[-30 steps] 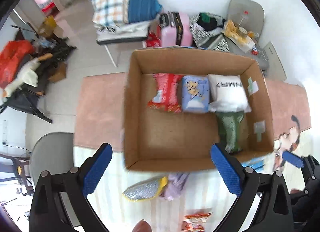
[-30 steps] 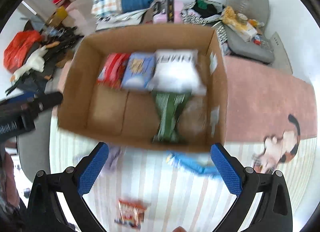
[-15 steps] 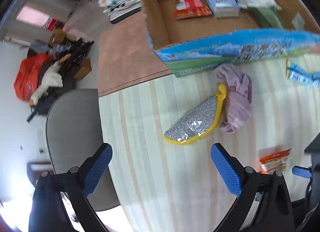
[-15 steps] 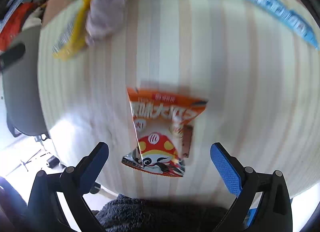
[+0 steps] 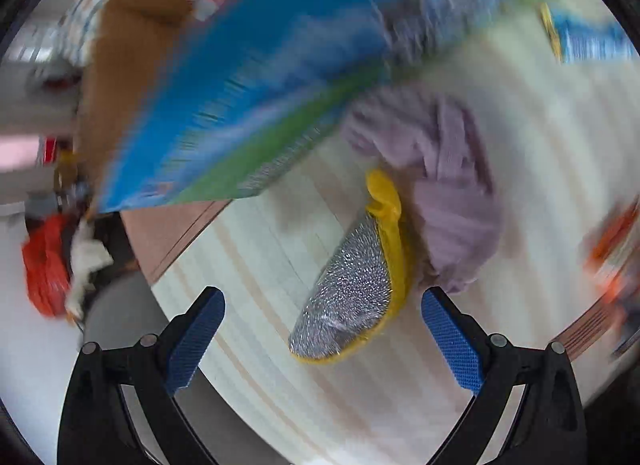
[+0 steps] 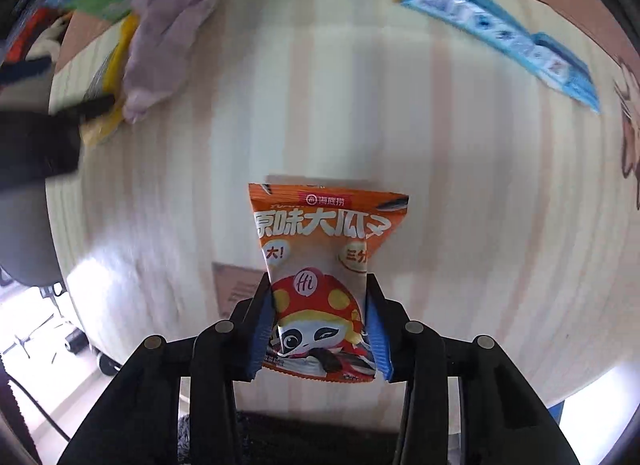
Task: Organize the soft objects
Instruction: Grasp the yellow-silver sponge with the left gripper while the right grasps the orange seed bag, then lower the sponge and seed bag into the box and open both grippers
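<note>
My right gripper (image 6: 320,329) is shut on an orange snack packet (image 6: 324,249) with a panda picture, its lower half between the blue pads, over the striped table (image 6: 440,185). My left gripper (image 5: 324,333) is open just above a silver and yellow scrubbing pad (image 5: 352,297) that lies against a crumpled lilac cloth (image 5: 448,185). The cardboard box (image 5: 132,45) with a blue and green printed side stands behind them, blurred. The cloth (image 6: 160,41) and the pad (image 6: 116,65) also show at the upper left of the right wrist view.
A long light blue packet (image 6: 500,33) lies at the table's far right by the box. A grey chair (image 5: 120,305) stands off the table's left edge. Red and white clutter (image 5: 48,257) lies on the floor beyond. A cartoon print (image 6: 630,129) marks the table's right side.
My right gripper has closed on the orange packet, which lay between its open fingers before. My left gripper has dropped closer to the scrubbing pad and cloth, still open.
</note>
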A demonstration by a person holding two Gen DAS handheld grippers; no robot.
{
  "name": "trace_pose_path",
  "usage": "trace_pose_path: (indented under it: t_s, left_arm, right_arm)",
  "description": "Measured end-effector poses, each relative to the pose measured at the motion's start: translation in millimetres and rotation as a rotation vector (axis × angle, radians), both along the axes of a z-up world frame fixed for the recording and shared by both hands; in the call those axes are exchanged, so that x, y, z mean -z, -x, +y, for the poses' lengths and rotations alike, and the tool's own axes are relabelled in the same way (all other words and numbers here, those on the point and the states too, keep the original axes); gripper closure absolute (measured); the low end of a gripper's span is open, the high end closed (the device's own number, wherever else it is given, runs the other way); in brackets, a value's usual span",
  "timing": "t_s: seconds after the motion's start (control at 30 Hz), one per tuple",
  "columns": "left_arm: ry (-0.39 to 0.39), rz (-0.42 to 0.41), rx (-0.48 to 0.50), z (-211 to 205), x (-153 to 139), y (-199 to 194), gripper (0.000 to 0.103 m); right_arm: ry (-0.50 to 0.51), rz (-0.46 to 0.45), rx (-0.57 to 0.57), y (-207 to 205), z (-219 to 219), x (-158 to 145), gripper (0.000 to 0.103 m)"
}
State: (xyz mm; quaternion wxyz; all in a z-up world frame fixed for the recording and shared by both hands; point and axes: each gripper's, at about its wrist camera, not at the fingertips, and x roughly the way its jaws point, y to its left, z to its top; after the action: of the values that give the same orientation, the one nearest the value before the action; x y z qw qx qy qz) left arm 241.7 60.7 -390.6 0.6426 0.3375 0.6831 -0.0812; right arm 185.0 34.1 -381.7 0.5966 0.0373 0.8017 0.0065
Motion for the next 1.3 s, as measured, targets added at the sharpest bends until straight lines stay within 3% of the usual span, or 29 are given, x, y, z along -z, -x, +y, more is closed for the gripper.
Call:
trace_pose_path:
  t_s: [0.07, 0.13, 0.2, 0.43, 0.5, 0.73, 0.87, 0.9, 0.93, 1.0, 1.13, 1.3]
  left_arm:
    - [-0.006, 0.045, 0.001, 5, 14, 2, 0.003]
    - [0.023, 0.078, -0.048, 12, 17, 1, 0.034]
    - [0.123, 0.128, -0.191, 26, 12, -2, 0.043]
    - [0.424, 0.309, -0.722, 74, 6, 18, 0.043]
    - [0.451, 0.311, -0.783, 79, 5, 28, 0.043]
    - [0.468, 0.355, -0.851, 84, 25, 43, 0.039]
    - [0.443, 0.337, -0.803, 79, 27, 44, 0.038]
    - [0.43, 0.326, -0.788, 75, 25, 45, 0.039]
    - [0.416, 0.315, -0.775, 71, 23, 48, 0.048]
    - [0.397, 0.291, -0.756, 64, 17, 54, 0.048]
    - [0.39, 0.229, -0.729, 50, -5, 63, 0.049]
    - [0.517, 0.15, -0.738, 41, -62, 49, 0.049]
  right_arm:
    - [0.008, 0.002, 0.015, -4, -12, -2, 0.059]
    - [0.011, 0.001, 0.031, -6, -23, -4, 0.059]
    - [0.0, 0.01, 0.038, -10, -30, -5, 0.059]
    - [-0.041, 0.03, 0.044, -14, -43, -10, 0.059]
    - [-0.043, 0.038, 0.047, -17, -41, -9, 0.058]
    - [-0.064, 0.094, 0.095, -20, -43, 6, 0.049]
    - [-0.052, 0.108, 0.096, -21, -42, 12, 0.049]
    - [-0.042, 0.109, 0.092, -20, -41, 14, 0.049]
    - [-0.028, 0.103, 0.087, -19, -40, 14, 0.05]
    - [-0.006, 0.082, 0.069, -23, -38, 12, 0.06]
    - [-0.011, 0.044, 0.023, -24, -29, -2, 0.063]
    - [-0.086, -0.034, -0.016, -35, -21, -54, 0.064]
